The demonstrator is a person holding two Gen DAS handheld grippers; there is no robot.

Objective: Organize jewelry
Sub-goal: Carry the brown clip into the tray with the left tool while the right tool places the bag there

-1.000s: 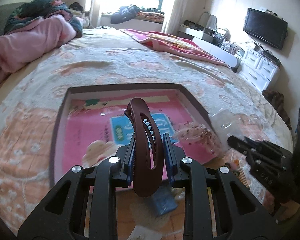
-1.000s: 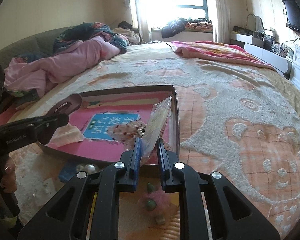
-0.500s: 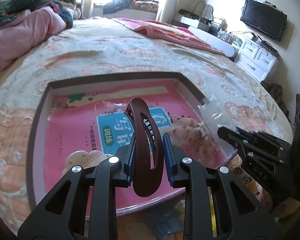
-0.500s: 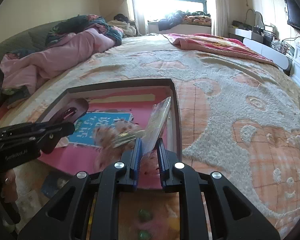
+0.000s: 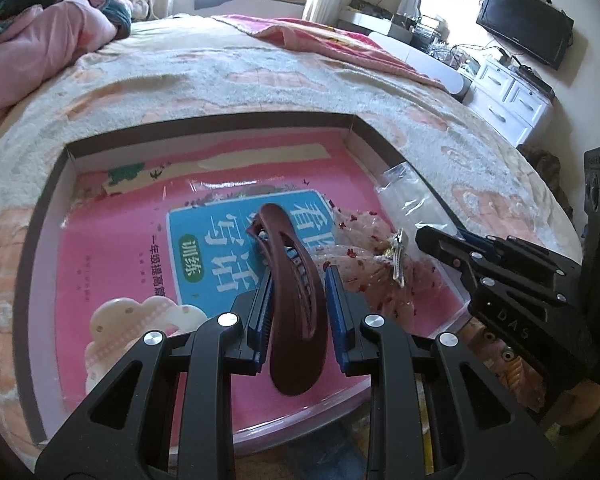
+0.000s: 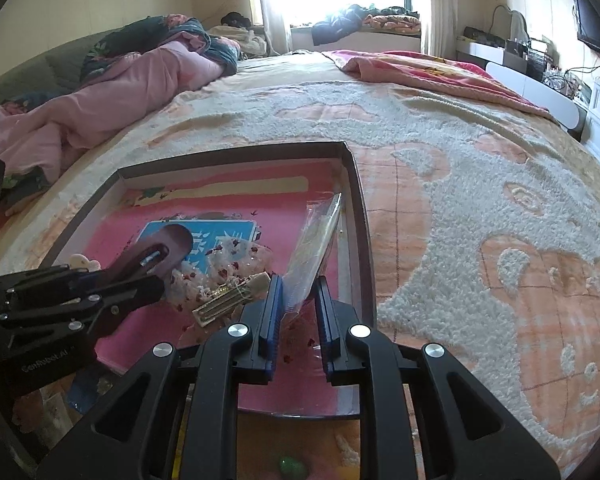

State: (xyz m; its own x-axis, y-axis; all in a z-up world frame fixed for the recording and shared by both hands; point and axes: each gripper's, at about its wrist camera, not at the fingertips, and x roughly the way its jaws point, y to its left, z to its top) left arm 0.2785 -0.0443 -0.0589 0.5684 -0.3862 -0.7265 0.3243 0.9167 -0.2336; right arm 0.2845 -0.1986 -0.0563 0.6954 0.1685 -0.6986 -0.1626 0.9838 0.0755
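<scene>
Both advanced over tray (image 5: 44, 216) | left hand-held gripper (image 5: 296, 304) clamps hair claw (image 5: 292, 304) | right hand-held gripper (image 6: 296, 304) pinches plastic bag (image 6: 316, 248)

Home bedroom: bed (image 6: 420, 128), television (image 5: 524, 24)

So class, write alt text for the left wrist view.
The left gripper clamps a maroon hair claw above a shallow tray lined with a pink book, on a bed. The right gripper holds a clear plastic bag.
</scene>
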